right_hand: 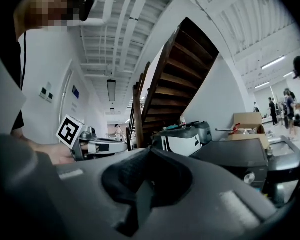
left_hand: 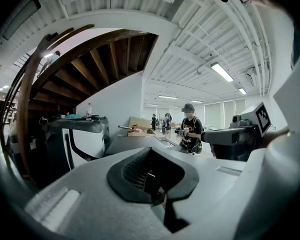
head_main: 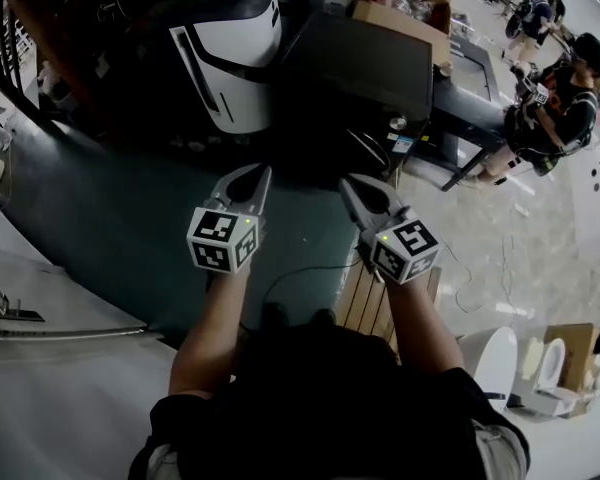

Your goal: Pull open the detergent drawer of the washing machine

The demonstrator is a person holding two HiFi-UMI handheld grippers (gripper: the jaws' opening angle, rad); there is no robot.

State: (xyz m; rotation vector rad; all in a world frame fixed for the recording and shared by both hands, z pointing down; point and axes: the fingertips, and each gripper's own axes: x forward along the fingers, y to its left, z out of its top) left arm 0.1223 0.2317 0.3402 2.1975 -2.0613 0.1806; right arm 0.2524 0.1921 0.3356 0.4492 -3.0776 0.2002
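Both tools are held out level in front of the person, side by side and well short of the work. The left gripper (head_main: 264, 171) has its fingers pressed together with nothing between them, and the right gripper (head_main: 346, 182) is the same, closed and empty. The washing machine (head_main: 365, 63) is the dark grey box ahead of them and slightly to the right. It stands beside a white machine (head_main: 225, 48), with a cardboard box (head_main: 400, 13) at its far side. A round knob (head_main: 397, 123) shows on its front panel near the top edge. The detergent drawer itself cannot be made out from here; it most likely sits in that same top strip of the front, to one side of the knob. A drawer of that kind is probably light, stiff plastic on short rails, so it should slide out with a modest, straight pull, though it may stick at first or catch on a stop. Its face is likely smooth and slippery, so squeezing the flat front would do little. The better hold is probably the recess or lip along the face. One set of fingers would need to spread first, hook in behind the lip, and pull level towards the person without twisting. The machine looks heavy enough to stay put.
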